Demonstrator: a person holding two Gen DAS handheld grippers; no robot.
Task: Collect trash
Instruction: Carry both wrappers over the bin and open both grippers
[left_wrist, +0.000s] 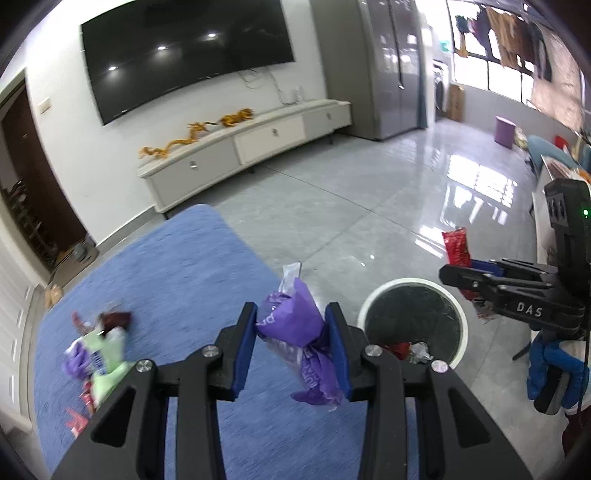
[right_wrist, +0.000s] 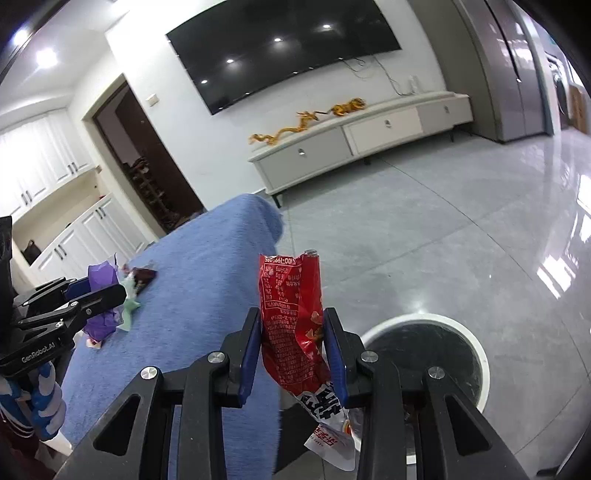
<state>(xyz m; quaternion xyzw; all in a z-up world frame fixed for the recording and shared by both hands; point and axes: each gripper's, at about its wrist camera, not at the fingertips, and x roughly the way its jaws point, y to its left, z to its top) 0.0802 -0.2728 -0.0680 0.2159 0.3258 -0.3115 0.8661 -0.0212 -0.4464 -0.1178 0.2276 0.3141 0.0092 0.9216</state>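
Both hands are loaded. The left gripper (left_wrist: 291, 343) has its fingers (left_wrist: 243, 347) clamped on a crumpled purple wrapper (left_wrist: 291, 321). The right gripper (right_wrist: 291, 354) pinches a red snack bag (right_wrist: 291, 314) that stands upright, long axis running 12 to 6 o'clock, its white tail hanging below the pads.

What matters now is the white-rimmed bin (left_wrist: 369, 306) on the grey floor. From the left wrist view it sits at about 3 o'clock of the purple wrapper, just beside the right-hand finger, with some scraps already inside. From the right wrist view the bin (right_wrist: 476, 347) lies at roughly 4 o'clock of the red bag, again just beside the fingers.

I'd judge the right hand slightly nearer the opening; neither piece hangs over it yet. More litter (left_wrist: 99, 347) remains on the blue rug (left_wrist: 177, 266) at 9 o'clock.
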